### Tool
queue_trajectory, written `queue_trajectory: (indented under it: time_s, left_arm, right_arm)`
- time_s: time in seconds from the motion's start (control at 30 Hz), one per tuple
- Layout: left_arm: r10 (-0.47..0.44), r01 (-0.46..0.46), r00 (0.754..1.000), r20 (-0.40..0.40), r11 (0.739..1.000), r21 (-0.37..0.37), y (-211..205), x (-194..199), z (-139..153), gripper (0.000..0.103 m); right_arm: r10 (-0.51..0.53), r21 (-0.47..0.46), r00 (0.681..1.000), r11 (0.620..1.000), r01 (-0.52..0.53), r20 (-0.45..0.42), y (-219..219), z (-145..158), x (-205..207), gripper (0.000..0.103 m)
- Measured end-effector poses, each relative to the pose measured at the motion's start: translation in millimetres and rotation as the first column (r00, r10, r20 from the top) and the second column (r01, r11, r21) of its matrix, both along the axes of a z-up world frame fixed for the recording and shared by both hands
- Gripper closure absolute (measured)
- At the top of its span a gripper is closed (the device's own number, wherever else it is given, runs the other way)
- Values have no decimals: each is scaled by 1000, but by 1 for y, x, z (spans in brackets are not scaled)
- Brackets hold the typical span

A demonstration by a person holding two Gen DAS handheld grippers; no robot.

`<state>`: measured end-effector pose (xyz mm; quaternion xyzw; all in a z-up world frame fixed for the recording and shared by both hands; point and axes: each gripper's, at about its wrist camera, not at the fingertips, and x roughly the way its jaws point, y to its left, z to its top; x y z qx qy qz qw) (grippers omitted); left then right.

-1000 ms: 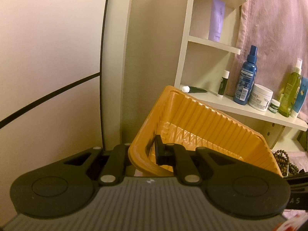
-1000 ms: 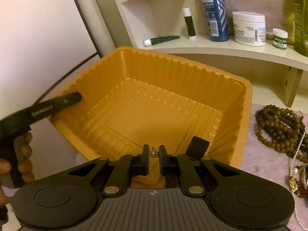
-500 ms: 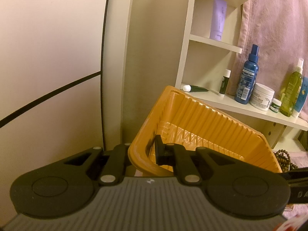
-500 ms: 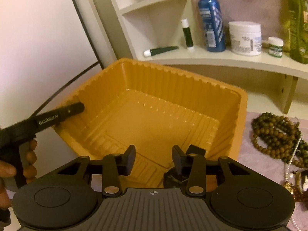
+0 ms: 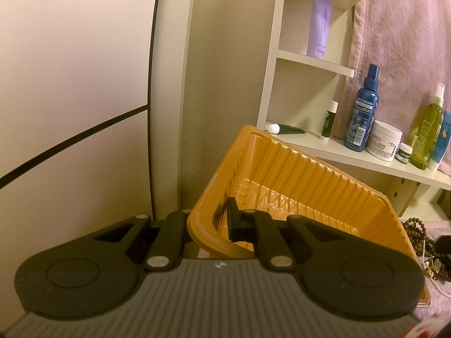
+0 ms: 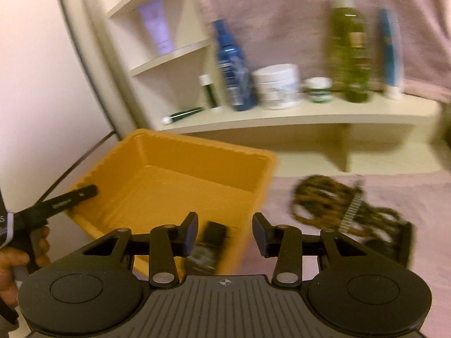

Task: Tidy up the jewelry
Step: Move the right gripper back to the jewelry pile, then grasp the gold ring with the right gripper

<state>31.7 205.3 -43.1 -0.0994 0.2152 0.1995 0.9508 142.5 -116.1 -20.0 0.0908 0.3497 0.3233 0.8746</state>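
Left gripper point(image 5: 210, 225) clamped on the near rim of the orange tray point(image 5: 296, 186), one finger inside the wall, one outside, tilting it up off the surface. Right gripper point(image 6: 224, 235) parted, nothing between the pads, poised over the tray's right near corner; a small dark item point(image 6: 207, 248) lying blurred inside there. Beyond the tray's right edge, on the pink cloth point(image 6: 394, 174), a heap of brown bead strands point(image 6: 332, 197) with a pale pearl string. Behind, a cream shelf point(image 6: 282, 115) bearing a blue spray bottle point(image 6: 234, 64), a white jar point(image 6: 277, 86), a green bottle point(image 6: 349, 48).
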Motion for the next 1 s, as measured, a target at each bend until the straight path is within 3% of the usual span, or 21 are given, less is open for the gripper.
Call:
queue_trajectory:
  time_s: [0.23, 0.57, 0.77, 0.83, 1.0]
  left_arm:
    - [1, -1, 1000, -7, 1000, 2, 0, 1, -1, 93]
    - [-1, 1, 1000, -9, 1000, 12, -1, 1, 0, 93]
    - [-4, 4, 1000, -10, 1000, 14, -2, 0, 0, 93]
    - [-4, 4, 1000, -9, 1000, 12, -2, 0, 0, 93]
    - [-5, 5, 1000, -10, 1000, 12, -1, 0, 0, 93]
  right_arm:
    - [-81, -123, 996, 989, 84, 25, -47, 2, -10, 56]
    - [-152, -237, 988, 961, 141, -29, -78, -17, -1, 57]
    - [-101, -230, 995, 968, 97, -6, -70, -16, -6, 58]
    - [-67, -225, 998, 972, 63, -10, -62, -16, -5, 65]
    - [-17, -258, 1000, 966, 14, -9, -38, -27, 3, 72]
